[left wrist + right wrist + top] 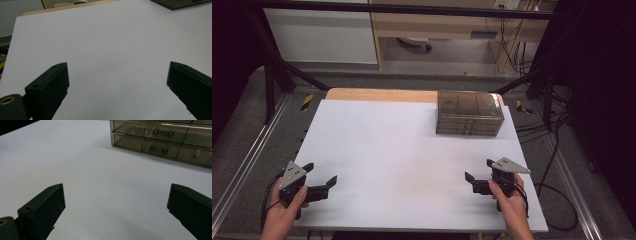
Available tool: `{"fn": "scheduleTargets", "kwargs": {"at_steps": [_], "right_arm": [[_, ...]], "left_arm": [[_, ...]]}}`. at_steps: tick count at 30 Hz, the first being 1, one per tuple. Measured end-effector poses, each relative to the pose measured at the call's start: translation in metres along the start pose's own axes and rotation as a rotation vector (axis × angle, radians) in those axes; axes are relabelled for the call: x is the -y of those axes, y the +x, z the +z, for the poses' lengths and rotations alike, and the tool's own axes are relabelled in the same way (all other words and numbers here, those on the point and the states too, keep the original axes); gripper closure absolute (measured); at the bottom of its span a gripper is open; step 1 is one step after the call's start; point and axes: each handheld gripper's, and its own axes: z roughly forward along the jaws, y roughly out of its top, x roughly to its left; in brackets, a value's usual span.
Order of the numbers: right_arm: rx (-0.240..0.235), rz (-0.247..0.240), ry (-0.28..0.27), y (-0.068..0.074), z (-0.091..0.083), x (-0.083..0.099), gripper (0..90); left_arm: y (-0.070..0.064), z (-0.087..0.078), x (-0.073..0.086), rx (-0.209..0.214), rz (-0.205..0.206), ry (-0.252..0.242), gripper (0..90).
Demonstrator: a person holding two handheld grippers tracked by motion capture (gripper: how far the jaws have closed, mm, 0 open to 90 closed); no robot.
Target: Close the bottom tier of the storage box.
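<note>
A smoky clear-plastic drawer chest (470, 114) sits far right on the white worktop (402, 165). It looks light, rigid and slippery; the small drawer knobs (158, 149) seem the best hold. Left tool (323, 176) and right tool (478, 170) gape wide, empty.

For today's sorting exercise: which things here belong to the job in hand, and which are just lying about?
Job in hand:
- smoky clear drawer box, nearest the grippers
- left gripper, open
- right gripper, open

Lying about:
- white table sheet
- loose cables on the floor
- cabinet behind

Glossy smoky plastic drawer box (469, 114)
</note>
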Motion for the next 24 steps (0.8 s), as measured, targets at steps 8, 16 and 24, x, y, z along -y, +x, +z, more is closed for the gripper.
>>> {"fn": "scheduleTargets", "kwargs": {"at_steps": [8,16,24], "right_arm": [[-0.014,-0.012,0.01,0.003,0.003,0.001,2.1],[-0.031,-0.014,0.021,0.006,0.006,0.0,2.2],[-0.056,-0.025,0.044,0.009,0.015,-0.002,2.2]], "left_arm": [[0.0,0.0,0.0,0.001,0.002,0.001,4.3],[-0.001,0.0,0.0,0.004,0.004,0.001,4.3],[-0.001,0.001,0.0,0.007,0.003,-0.001,4.3]]}}
